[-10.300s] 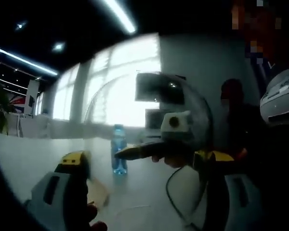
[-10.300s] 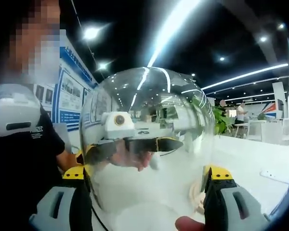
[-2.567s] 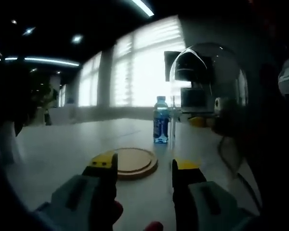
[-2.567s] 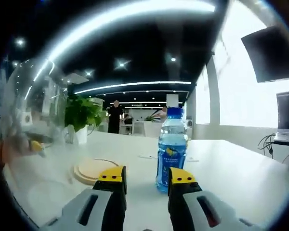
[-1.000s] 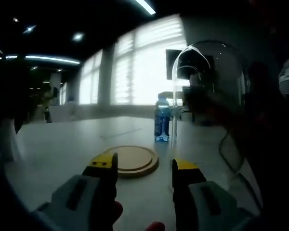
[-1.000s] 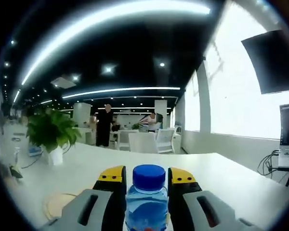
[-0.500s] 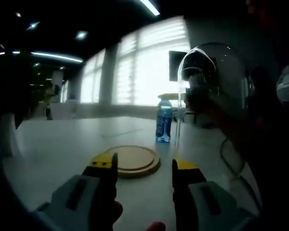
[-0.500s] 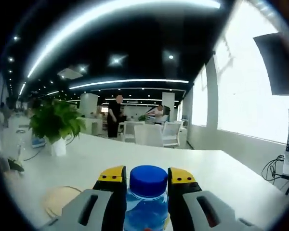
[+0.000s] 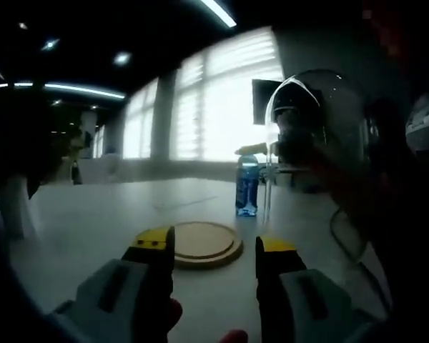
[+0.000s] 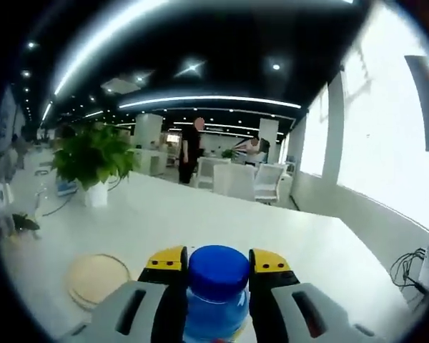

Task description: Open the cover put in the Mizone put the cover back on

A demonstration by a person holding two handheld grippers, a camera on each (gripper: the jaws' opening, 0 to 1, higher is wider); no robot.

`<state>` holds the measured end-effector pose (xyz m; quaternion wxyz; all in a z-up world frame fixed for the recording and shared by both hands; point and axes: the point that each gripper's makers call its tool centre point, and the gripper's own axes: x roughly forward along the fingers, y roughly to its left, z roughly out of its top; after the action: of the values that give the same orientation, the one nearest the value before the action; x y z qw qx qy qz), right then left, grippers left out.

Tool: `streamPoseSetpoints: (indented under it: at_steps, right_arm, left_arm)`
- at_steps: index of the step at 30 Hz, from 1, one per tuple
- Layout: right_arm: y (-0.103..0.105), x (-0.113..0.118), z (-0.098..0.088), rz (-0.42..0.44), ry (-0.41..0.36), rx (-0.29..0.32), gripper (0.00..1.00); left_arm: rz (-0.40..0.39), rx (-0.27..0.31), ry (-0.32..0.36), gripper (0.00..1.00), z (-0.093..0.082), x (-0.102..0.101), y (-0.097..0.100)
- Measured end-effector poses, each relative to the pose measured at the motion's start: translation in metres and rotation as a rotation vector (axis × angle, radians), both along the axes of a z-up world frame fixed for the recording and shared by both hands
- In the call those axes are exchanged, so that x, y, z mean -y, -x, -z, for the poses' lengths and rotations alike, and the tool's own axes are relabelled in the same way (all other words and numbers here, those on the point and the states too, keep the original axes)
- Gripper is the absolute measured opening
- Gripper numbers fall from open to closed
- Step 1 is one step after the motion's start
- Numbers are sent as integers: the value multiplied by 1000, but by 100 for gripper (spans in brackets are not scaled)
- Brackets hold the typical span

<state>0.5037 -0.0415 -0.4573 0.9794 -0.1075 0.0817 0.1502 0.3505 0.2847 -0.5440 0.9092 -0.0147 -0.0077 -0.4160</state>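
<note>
My left gripper (image 9: 214, 246) is showing 2 grey moulded jaw bodies, each ending in a yellow tip with a black inner face. Each grey body is carrying 1 dark oblong slot along its upper surface. Something red is showing at the base of the jaws; I cannot tell what it is. My right gripper (image 10: 214, 259) is showing the same build: 2 grey bodies, yellow tips with black inner pads, and 1 dark slot per body. Small dark marks are sitting on the yellow tips.
</note>
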Motion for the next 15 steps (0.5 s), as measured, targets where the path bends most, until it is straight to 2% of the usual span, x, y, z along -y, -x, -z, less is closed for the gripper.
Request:
streamPoseSetpoints:
  at_steps: [2, 4, 5, 15]
  right_arm:
    - [0, 0, 1, -16, -20, -1, 27]
    - [0, -2, 1, -18, -97, 18, 27]
    - [-1, -2, 3, -37, -70, 19, 27]
    - [-4, -3, 3, -33, -72, 17, 27]
  left_arm:
    - [-10, -3, -1, 35, 1, -2, -2]
    - [-14, -8, 0, 35, 2, -2, -3]
    - [-14, -9, 0, 35, 3, -2, -3]
    - [-5, -16, -17, 35, 5, 3, 0]
